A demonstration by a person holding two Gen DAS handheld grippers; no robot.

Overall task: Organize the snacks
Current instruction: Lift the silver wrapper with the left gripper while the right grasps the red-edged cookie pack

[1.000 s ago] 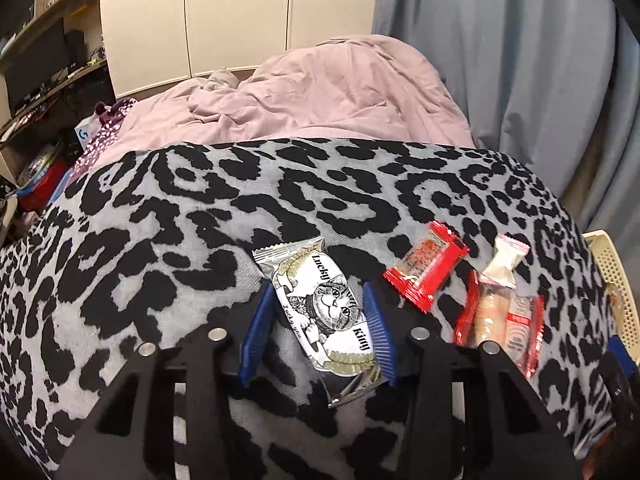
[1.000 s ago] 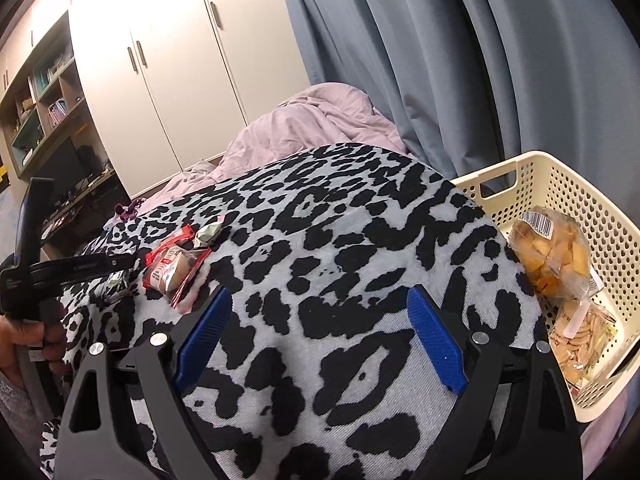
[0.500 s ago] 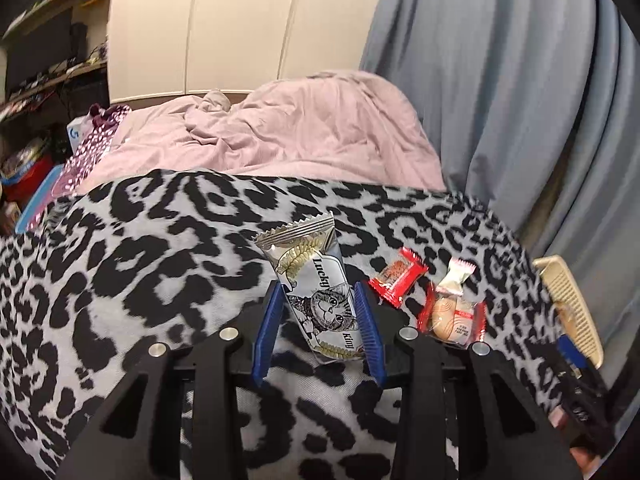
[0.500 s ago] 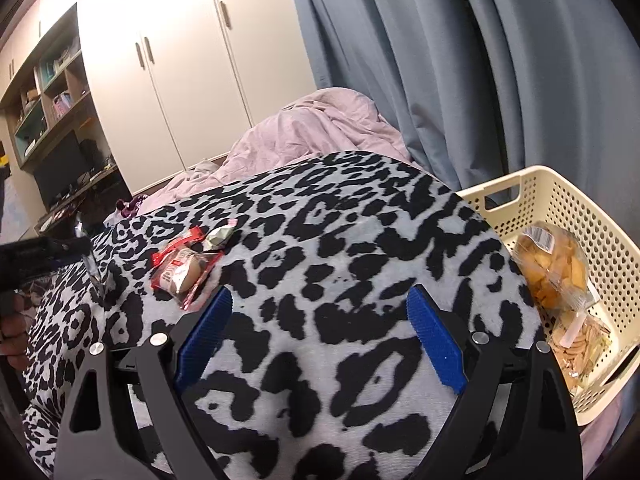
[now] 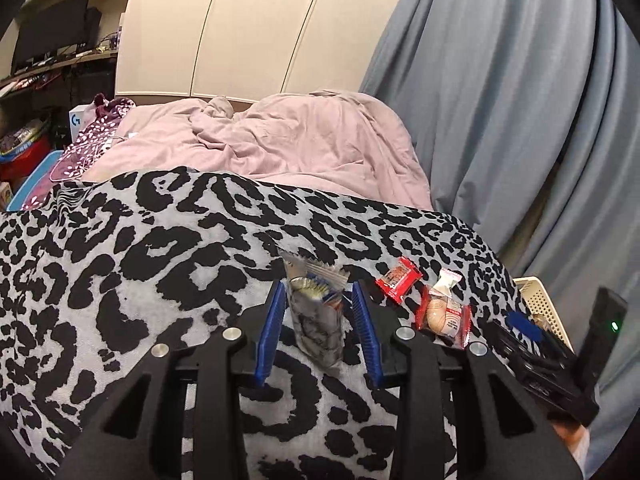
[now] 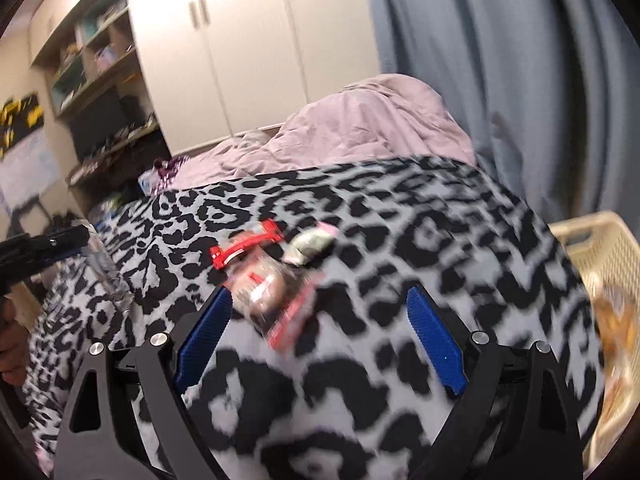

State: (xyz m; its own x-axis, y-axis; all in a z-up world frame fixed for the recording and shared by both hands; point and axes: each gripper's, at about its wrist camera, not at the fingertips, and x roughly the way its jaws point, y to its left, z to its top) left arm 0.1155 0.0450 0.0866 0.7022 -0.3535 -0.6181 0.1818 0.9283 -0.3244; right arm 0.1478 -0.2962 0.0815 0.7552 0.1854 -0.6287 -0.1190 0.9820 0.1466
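Note:
My left gripper (image 5: pixel 318 322) is shut on a silver cat-print snack packet (image 5: pixel 318 316) and holds it lifted above the leopard-print blanket (image 5: pixel 140 272); the packet also shows in the right wrist view (image 6: pixel 110 272). A small red packet (image 5: pixel 398 280), a white candy (image 5: pixel 446 282) and a red-edged clear cake packet (image 5: pixel 442 316) lie on the blanket to its right. My right gripper (image 6: pixel 320 328) is open and empty, just short of the cake packet (image 6: pixel 268 292), with the red packet (image 6: pixel 244 244) and candy (image 6: pixel 308 244) beyond. The right view is blurred.
A cream plastic basket (image 6: pixel 600 264) holding bagged snacks sits at the blanket's right edge; it also shows in the left wrist view (image 5: pixel 540 300). A pink duvet (image 5: pixel 280 148) lies behind. Grey curtains (image 5: pixel 520 100) hang at right, white wardrobe doors (image 5: pixel 240 28) behind.
My left gripper has lifted the cat-print packet off the blanket. My right gripper has swung left from the basket toward the red-edged cake packet, still open.

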